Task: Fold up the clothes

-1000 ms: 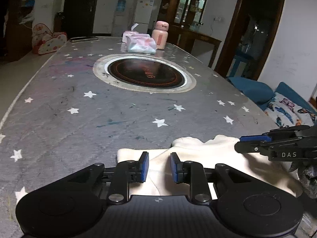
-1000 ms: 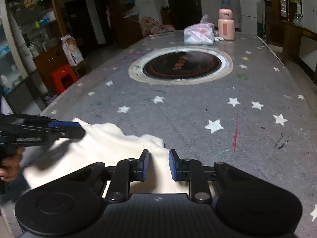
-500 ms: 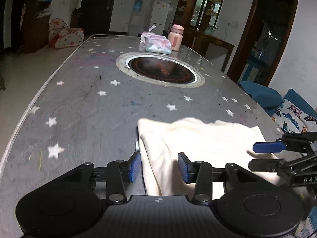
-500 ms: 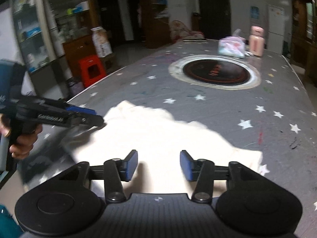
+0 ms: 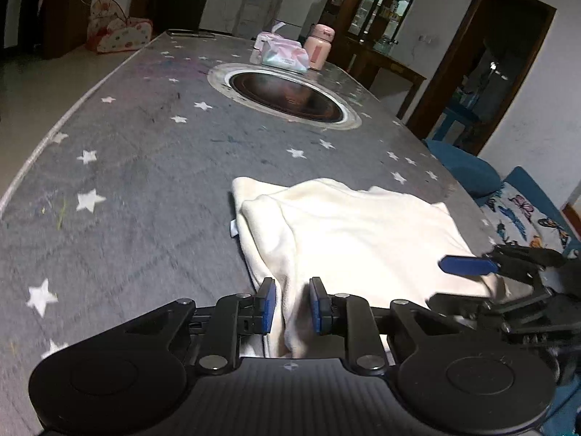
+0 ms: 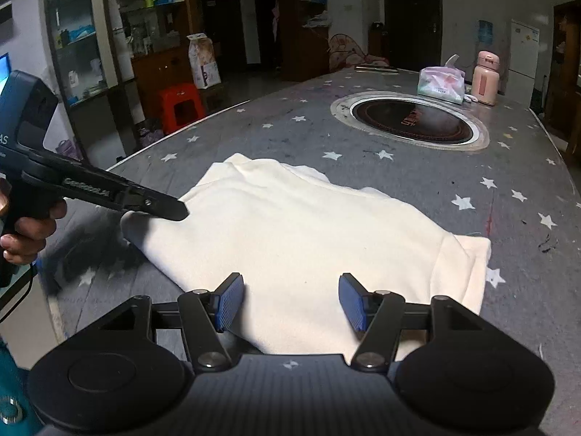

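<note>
A cream garment (image 5: pixel 363 232) lies folded flat on the grey star-print table (image 5: pixel 145 167). My left gripper (image 5: pixel 290 305) sits at the garment's near left edge, its blue pads closed in on a raised fold of cloth. In the right wrist view the same left gripper (image 6: pixel 174 210) reaches over the garment's (image 6: pixel 290 225) left corner, held by a person's hand (image 6: pixel 25 232). My right gripper (image 6: pixel 290 303) hovers over the garment's near edge, wide open with nothing pinched. From the left wrist view the right gripper (image 5: pixel 450 283) shows at the garment's right side with its fingers apart.
A round inset hotplate (image 5: pixel 287 96) fills the table's middle. Behind it stand a tissue pack (image 5: pixel 285 56) and a pink bottle (image 5: pixel 317 51). The table edge (image 6: pixel 174 134) runs along the left, with a red stool (image 6: pixel 181 103) and shelves beyond. Blue cushions (image 5: pixel 468 174) lie off the right side.
The garment was laid out flat on the table. The right pads spread from nearly together to wide apart. The left pads opened half a second ago and have closed in on a fold.
</note>
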A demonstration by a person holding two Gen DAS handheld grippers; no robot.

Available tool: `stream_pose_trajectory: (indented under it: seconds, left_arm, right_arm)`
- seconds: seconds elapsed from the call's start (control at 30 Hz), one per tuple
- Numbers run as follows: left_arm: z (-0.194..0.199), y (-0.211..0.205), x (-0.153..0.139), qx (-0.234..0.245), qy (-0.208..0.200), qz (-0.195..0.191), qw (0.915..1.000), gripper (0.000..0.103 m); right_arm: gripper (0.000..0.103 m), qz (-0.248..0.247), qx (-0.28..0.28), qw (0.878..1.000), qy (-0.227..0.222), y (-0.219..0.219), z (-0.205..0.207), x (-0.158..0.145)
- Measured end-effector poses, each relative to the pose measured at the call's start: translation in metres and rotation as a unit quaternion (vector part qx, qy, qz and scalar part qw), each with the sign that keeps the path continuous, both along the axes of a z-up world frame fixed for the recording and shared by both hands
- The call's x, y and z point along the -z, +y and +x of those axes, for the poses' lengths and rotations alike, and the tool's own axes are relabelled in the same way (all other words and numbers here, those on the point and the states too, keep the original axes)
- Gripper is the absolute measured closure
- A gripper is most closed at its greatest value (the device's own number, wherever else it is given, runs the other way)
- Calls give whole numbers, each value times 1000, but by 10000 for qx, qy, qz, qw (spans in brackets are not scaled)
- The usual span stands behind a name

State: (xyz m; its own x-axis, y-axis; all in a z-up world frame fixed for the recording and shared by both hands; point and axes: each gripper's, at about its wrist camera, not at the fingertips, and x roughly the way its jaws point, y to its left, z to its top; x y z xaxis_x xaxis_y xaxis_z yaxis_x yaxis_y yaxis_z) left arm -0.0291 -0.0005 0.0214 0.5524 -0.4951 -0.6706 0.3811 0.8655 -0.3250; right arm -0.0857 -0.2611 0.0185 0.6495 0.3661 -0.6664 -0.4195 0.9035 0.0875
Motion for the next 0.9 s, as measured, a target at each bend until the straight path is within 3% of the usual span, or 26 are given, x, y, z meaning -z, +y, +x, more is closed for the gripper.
stream_pose_trajectory:
  seconds: [0.07,0.13,0.2,0.43,0.6,0.83,0.9]
  left_arm:
    - [-1,2,-2,-33,-5,2,10000,77]
    - [0,4,-5,-91,-36,20,10000,67]
    - [0,4,-7,-97,-109,68,9999,61]
    - [2,2,-3,-128,-116,180,9997,38]
    - [2,3,-2,-216,-163,220,9994,28]
    - [-1,4,-6,-315,-320,290,9986,7]
    - [-1,4,-5,-347,-333,315,9983,5]
  right_arm:
    - [42,62,-50,9999,67,-5,0,-1]
    - [40,53,-97,9999,62,-7,-1,-2]
    - [30,4,-147,9999,8,-4,-2,-3]
    - [19,95,-115,9999,-46,0,-3,2]
    - [5,133,-153,9998,-93,3,-5,6]
    - [0,-54,-227,9996,-168,13,-9,9]
    - [0,-95,-237,9995,-171,15,-10,11]
